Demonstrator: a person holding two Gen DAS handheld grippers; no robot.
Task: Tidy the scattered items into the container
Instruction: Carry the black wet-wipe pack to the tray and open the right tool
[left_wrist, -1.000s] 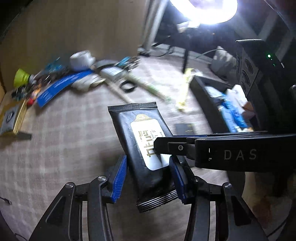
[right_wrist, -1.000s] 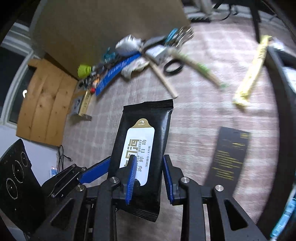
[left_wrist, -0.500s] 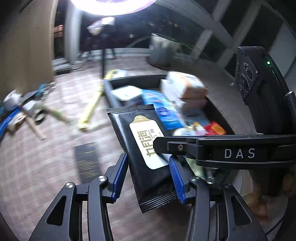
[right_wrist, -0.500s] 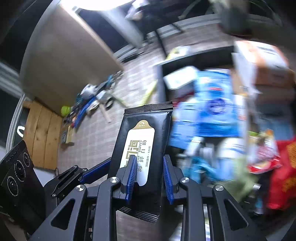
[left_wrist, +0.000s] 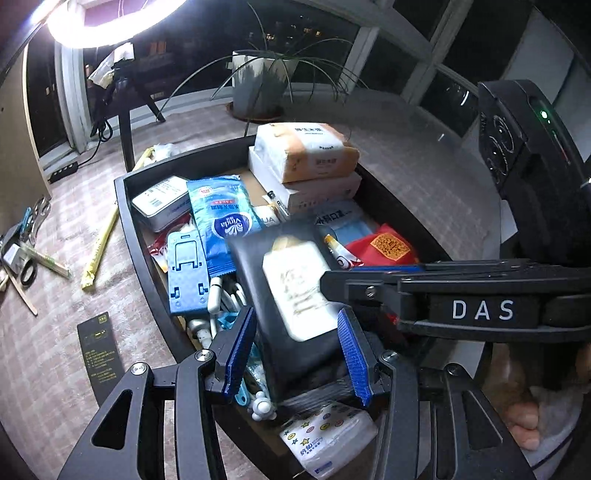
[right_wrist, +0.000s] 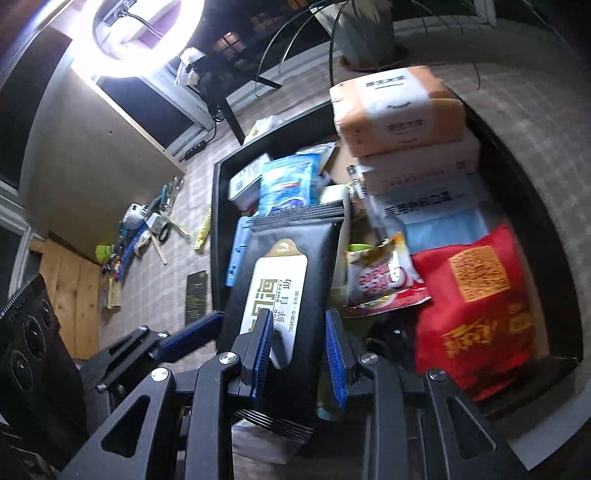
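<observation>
A black wet-wipe pack with a white label (left_wrist: 291, 295) (right_wrist: 284, 295) hangs over the black container (left_wrist: 127, 221) (right_wrist: 216, 206), which is full of packets. My right gripper (right_wrist: 297, 341) is shut on the pack's lower part. My left gripper (left_wrist: 295, 343) has its blue pads either side of the pack with a gap showing, so it is open. The right gripper's arm (left_wrist: 461, 306) crosses the left wrist view. Scattered items remain on the carpet: a yellow stick packet (left_wrist: 99, 247), a black card (left_wrist: 101, 354) (right_wrist: 195, 295), and a pile of small things (right_wrist: 147, 225).
Inside the container lie tissue packs (left_wrist: 310, 151), a blue Vinda pack (left_wrist: 221, 218), a blue phone stand (left_wrist: 186, 273), a red bag (right_wrist: 476, 295) and a tin (left_wrist: 162, 201). A potted plant (left_wrist: 262, 85) and a ring lamp (right_wrist: 144, 29) stand beyond.
Both grippers carried the black pack from above the carpet to over the container. The left gripper's pads have spread away from the pack.
</observation>
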